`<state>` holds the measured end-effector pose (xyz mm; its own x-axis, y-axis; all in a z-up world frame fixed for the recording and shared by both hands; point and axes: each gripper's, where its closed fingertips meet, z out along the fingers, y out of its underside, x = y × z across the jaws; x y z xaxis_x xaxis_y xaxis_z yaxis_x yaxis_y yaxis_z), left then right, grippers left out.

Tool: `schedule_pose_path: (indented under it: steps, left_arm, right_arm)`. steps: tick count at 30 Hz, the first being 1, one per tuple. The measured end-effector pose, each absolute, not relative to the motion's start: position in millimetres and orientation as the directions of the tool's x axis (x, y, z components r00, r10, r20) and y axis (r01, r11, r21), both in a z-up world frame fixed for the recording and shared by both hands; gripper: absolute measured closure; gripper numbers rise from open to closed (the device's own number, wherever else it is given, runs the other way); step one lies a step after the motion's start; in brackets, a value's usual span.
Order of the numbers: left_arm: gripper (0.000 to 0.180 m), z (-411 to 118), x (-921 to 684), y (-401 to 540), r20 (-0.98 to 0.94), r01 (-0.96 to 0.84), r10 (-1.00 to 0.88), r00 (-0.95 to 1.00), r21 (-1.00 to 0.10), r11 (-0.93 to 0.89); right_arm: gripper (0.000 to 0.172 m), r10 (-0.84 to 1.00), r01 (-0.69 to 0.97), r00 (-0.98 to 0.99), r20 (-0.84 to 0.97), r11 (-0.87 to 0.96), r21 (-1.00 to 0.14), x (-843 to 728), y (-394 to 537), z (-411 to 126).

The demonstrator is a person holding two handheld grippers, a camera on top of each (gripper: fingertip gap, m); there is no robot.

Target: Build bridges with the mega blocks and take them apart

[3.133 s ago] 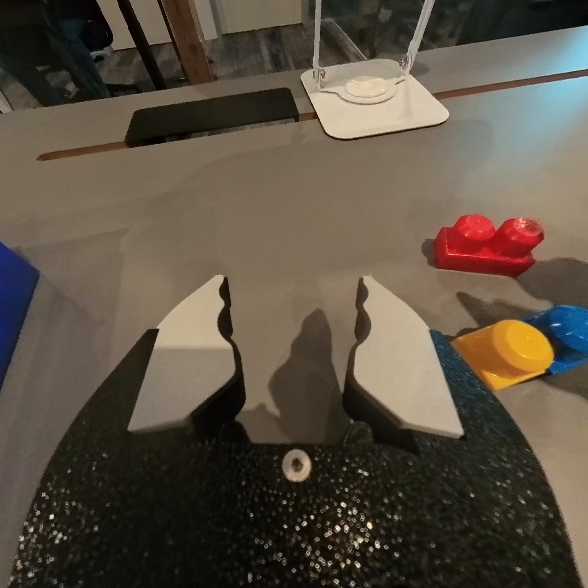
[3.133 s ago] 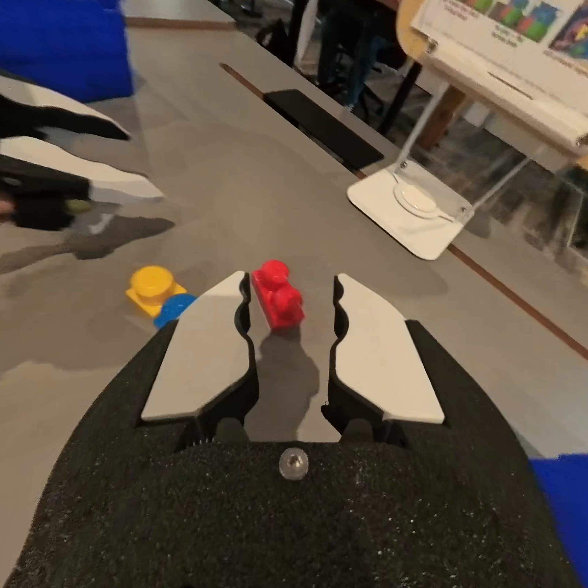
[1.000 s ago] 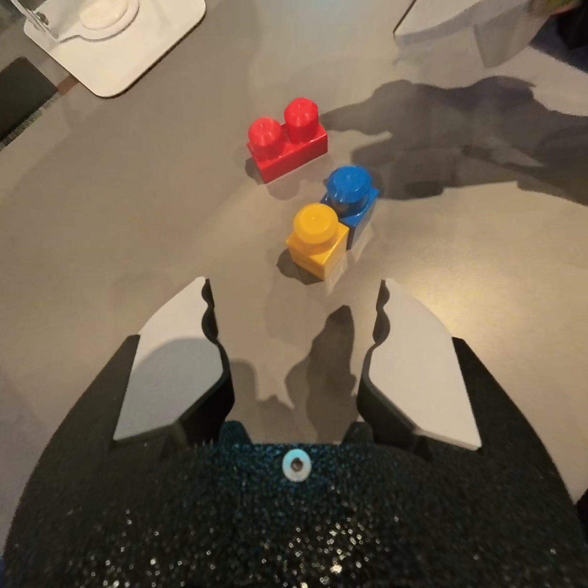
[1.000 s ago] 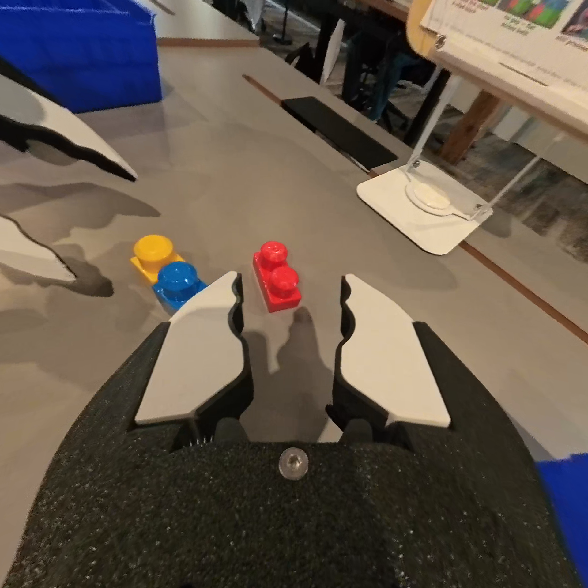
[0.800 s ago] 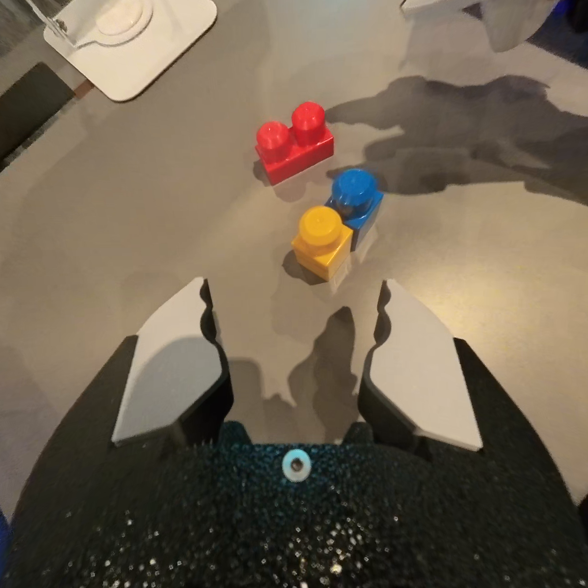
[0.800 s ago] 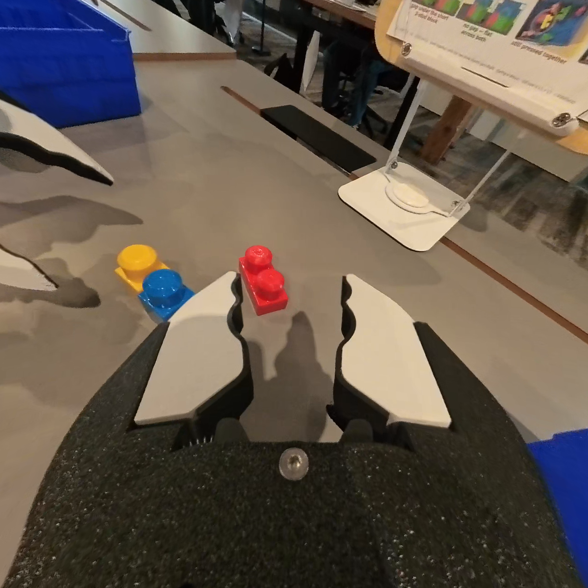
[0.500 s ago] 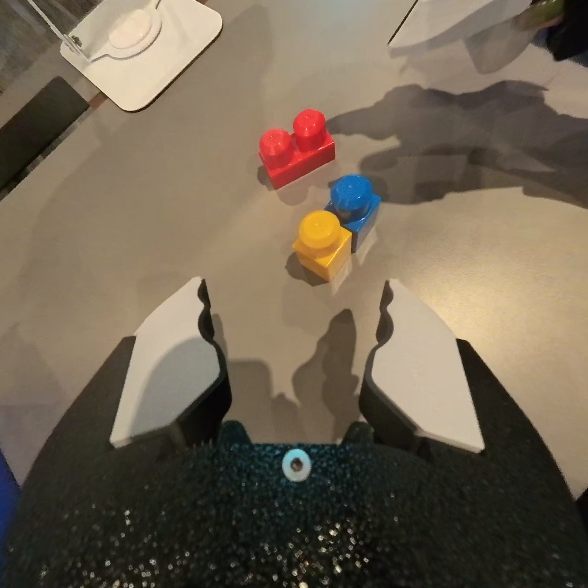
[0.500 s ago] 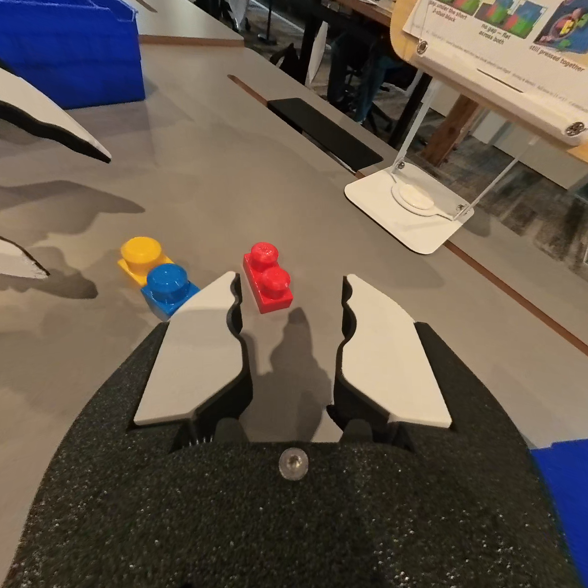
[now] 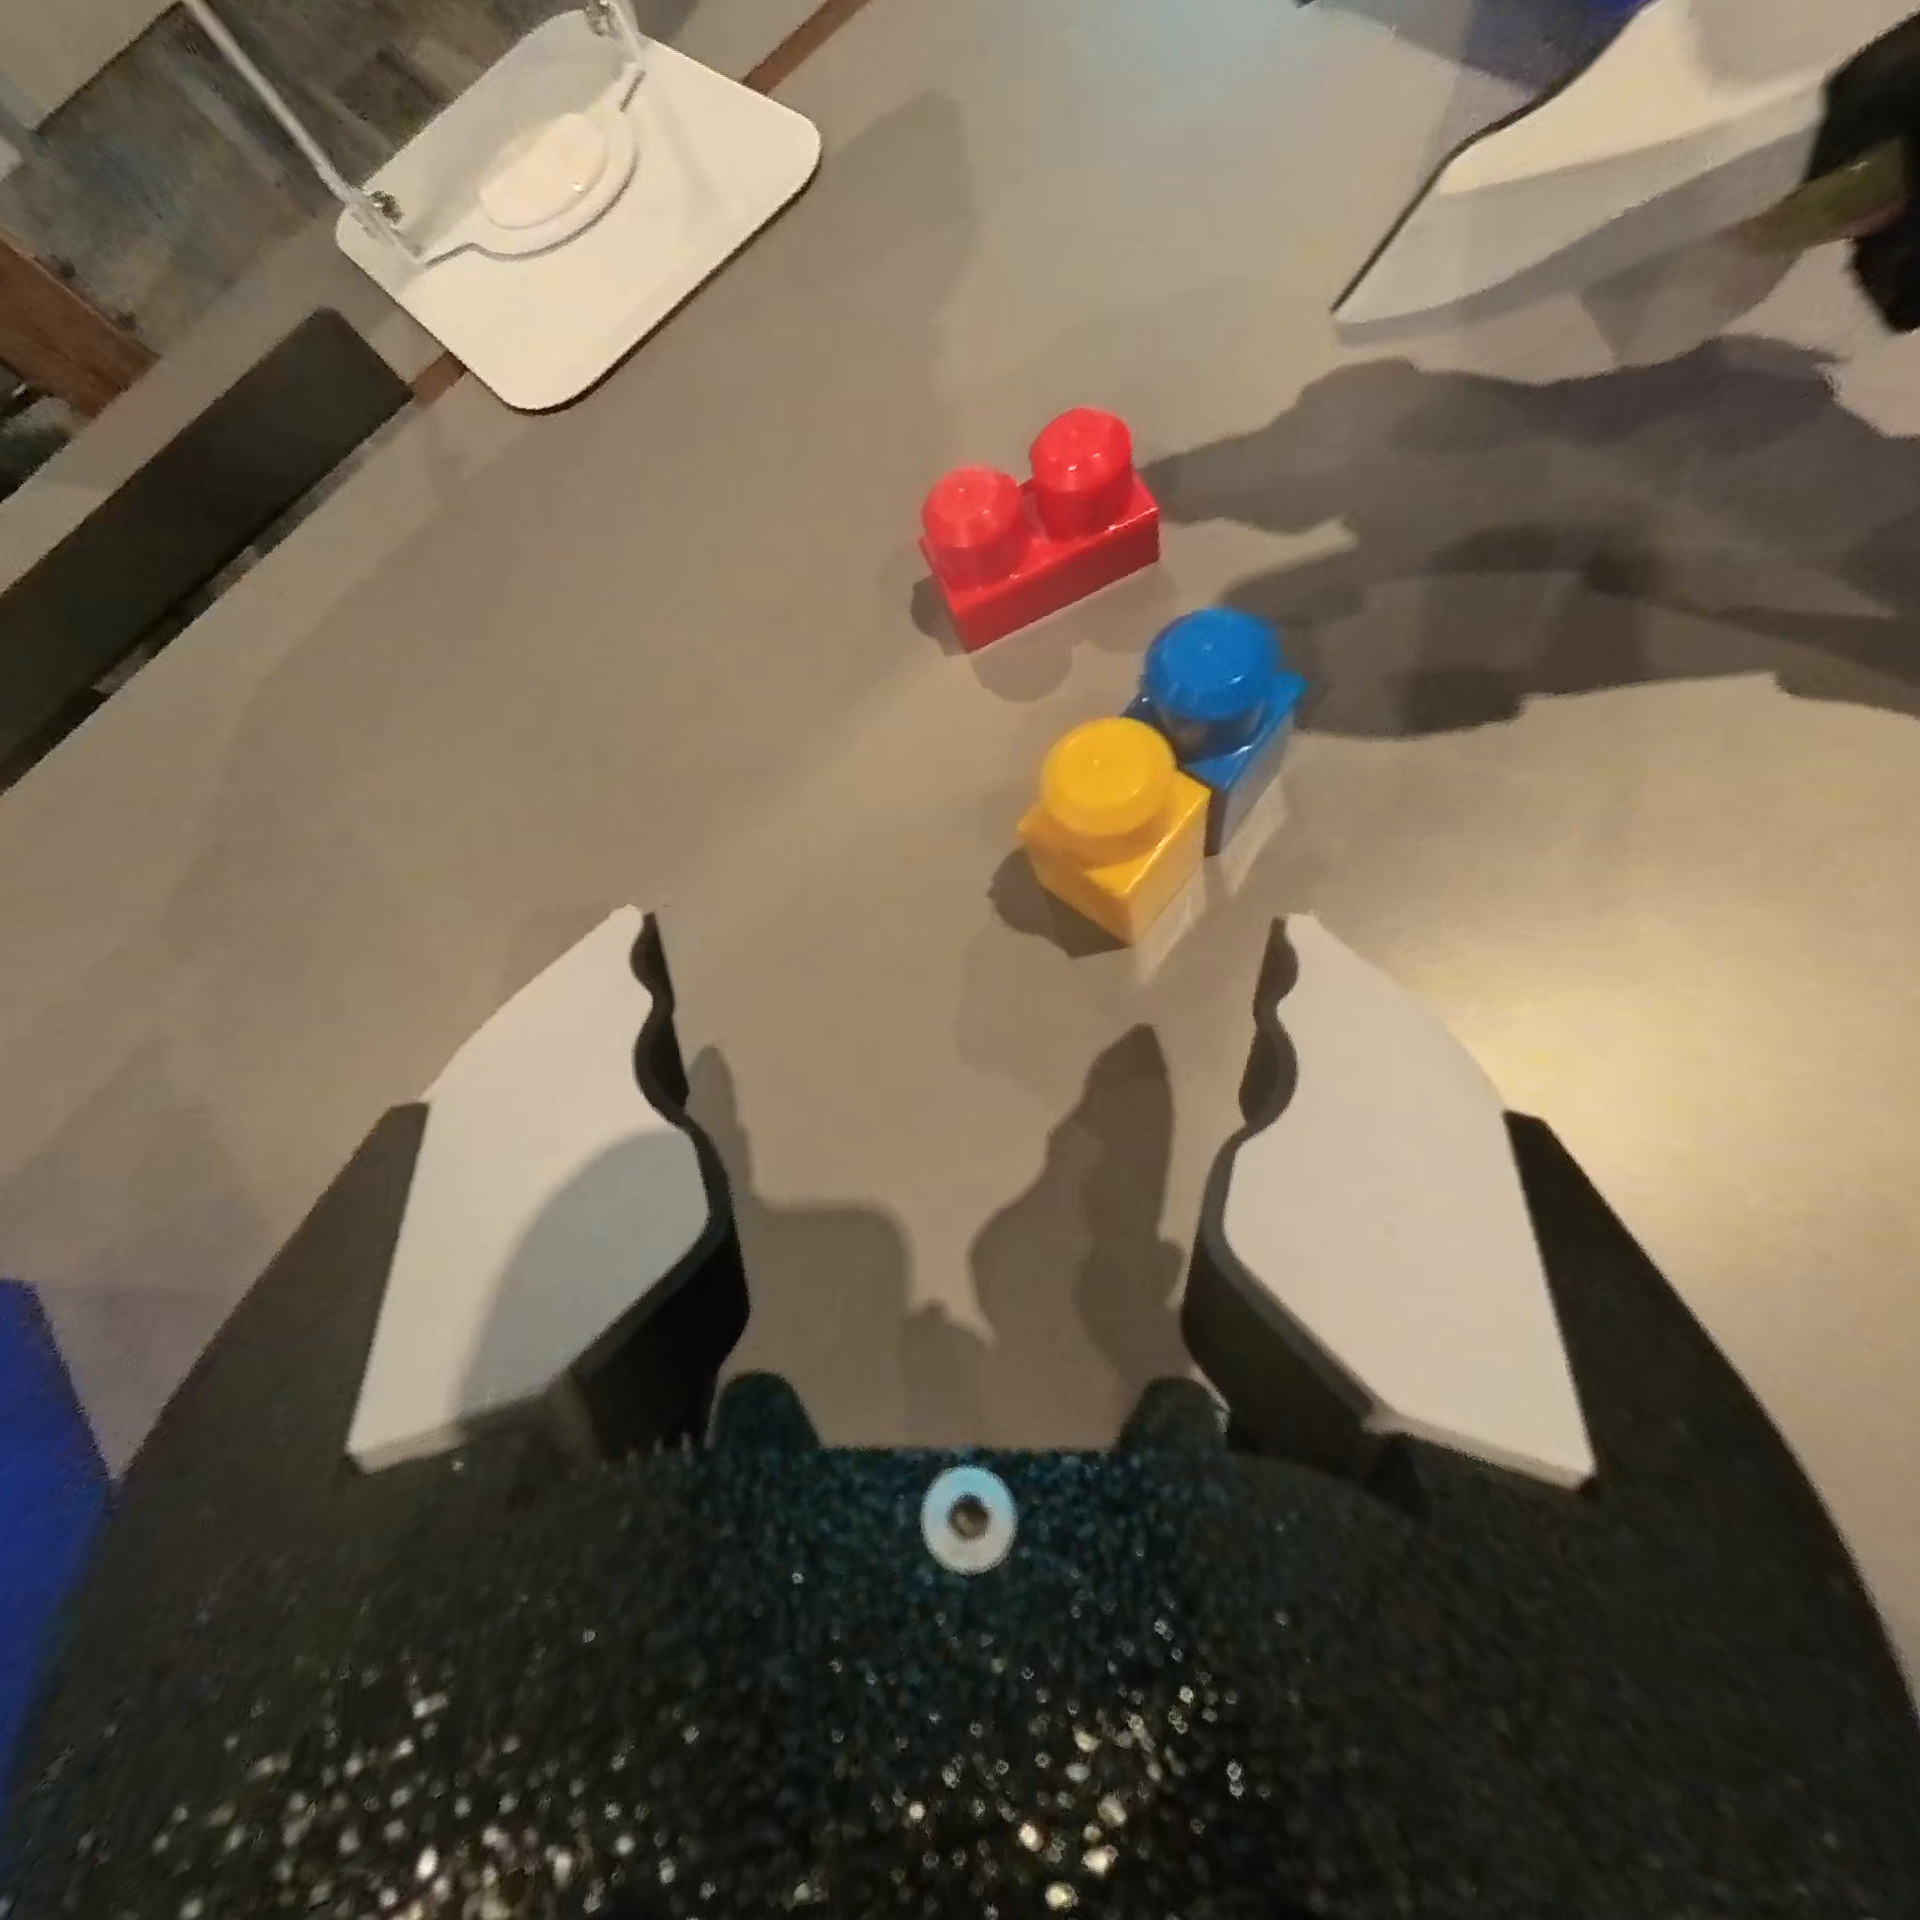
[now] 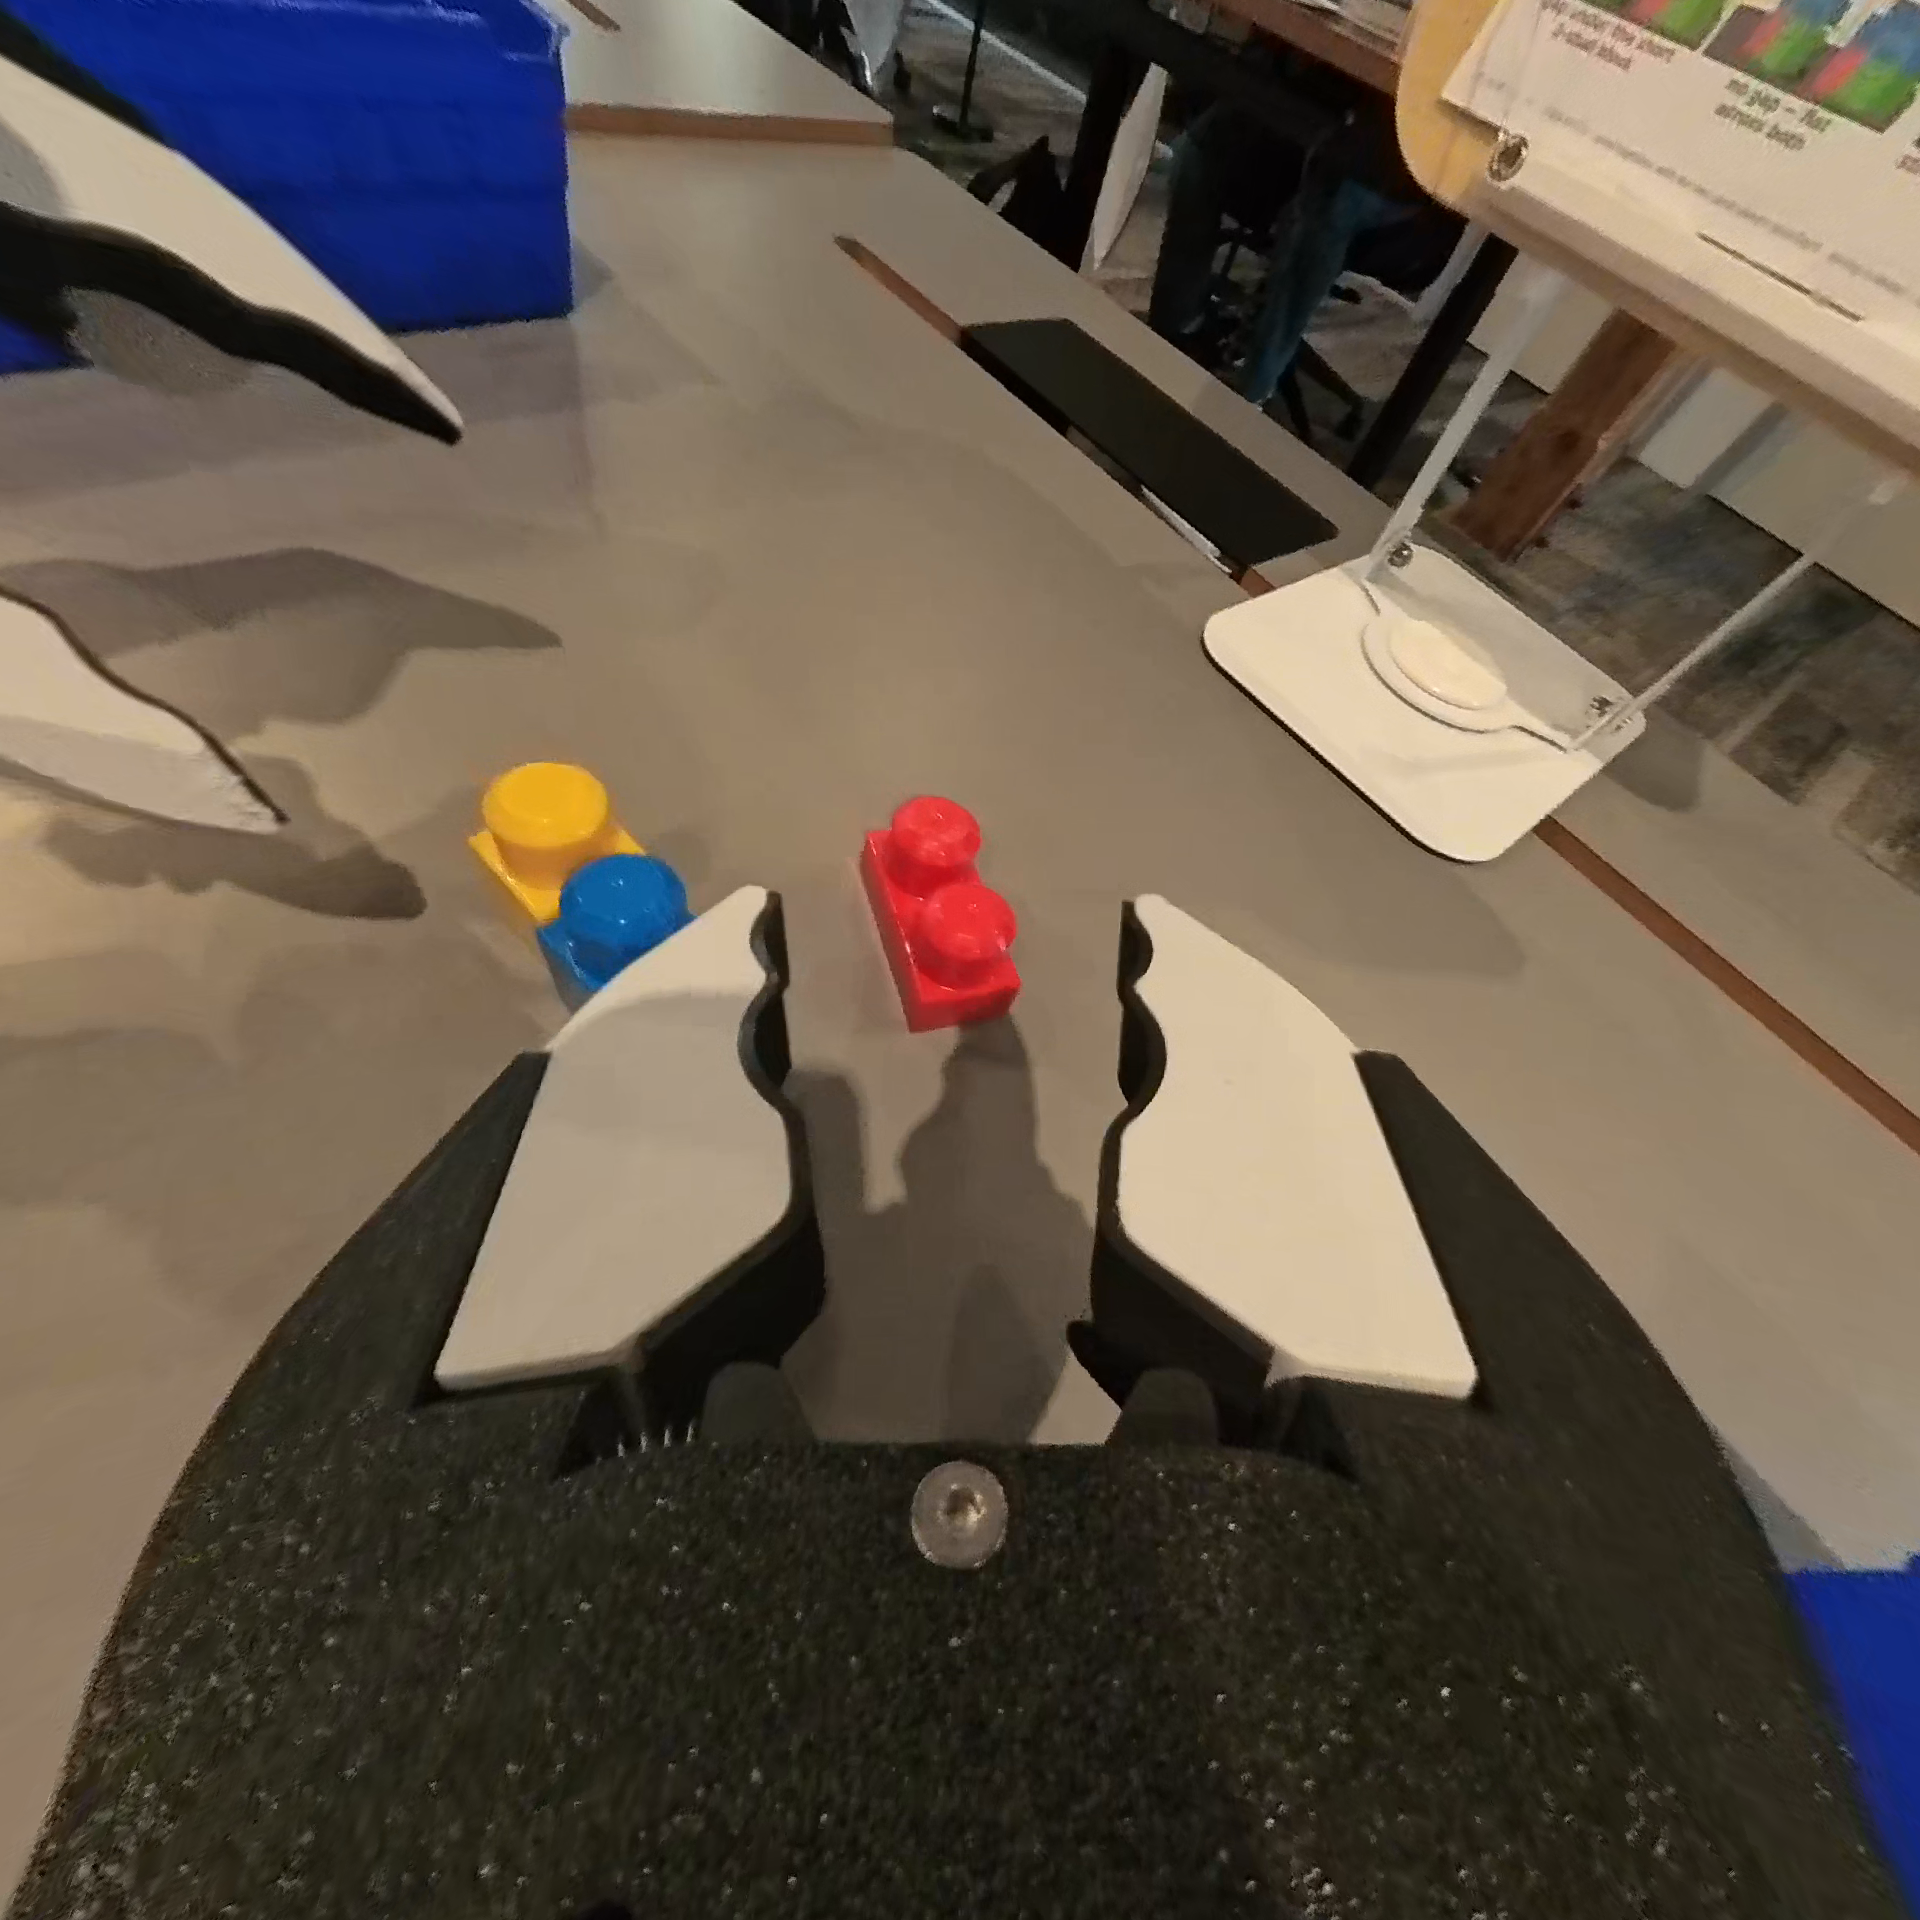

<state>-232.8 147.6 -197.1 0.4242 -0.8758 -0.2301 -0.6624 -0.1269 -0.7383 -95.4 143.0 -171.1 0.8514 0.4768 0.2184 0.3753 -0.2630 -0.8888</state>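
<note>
Three blocks lie on the grey table (image 9: pixel 520 831). A red two-stud block (image 9: pixel 1039 540) lies apart; it also shows in the right wrist view (image 10: pixel 940 920). A yellow one-stud block (image 9: pixel 1117 831) and a blue one-stud block (image 9: pixel 1221 707) stand side by side, touching; they show in the right wrist view as yellow (image 10: pixel 545 831) and blue (image 10: pixel 613 920). My left gripper (image 9: pixel 961 930) is open and empty, just short of the yellow block. My right gripper (image 10: pixel 951 909) is open and empty, with the red block just ahead between its fingertips, untouched.
A white stand base (image 9: pixel 582 208) with a clear upright stands at the far edge, beside a black pad (image 9: pixel 177 520). A blue bin (image 10: pixel 343 135) sits at the back left in the right wrist view. A board with printed sheets (image 10: pixel 1683 135) rises at the right.
My left gripper has opened a little wider and swung over toward the yellow and blue blocks. My right gripper has crept closer to the red block. No block has moved.
</note>
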Motion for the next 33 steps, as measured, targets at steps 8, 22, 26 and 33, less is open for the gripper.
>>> schedule_pose_path:
  steps: [8,22,26,33]
  left_arm:
    - [0.074,-208,-245,152,-0.212,-0.661,-0.864,0.456,-0.730,-0.170]
    - [0.073,-197,-236,154,-0.270,-0.649,-0.836,0.479,-0.749,-0.130]
    - [0.074,-197,-249,163,-0.246,-0.621,-0.810,0.532,-0.763,-0.177]
    - [0.074,-200,-253,163,-0.234,-0.618,-0.814,0.532,-0.764,-0.184]
  right_arm:
    - [0.111,0.385,0.283,0.907,0.169,-0.262,-0.923,-74,146,-161]
    - [0.113,0.474,0.332,0.859,0.195,-0.225,-0.916,-96,142,-161]
    - [0.115,0.551,0.371,0.810,0.203,-0.213,-0.904,-113,136,-165]
    - [0.115,0.550,0.363,0.812,0.195,-0.213,-0.907,-113,137,-165]
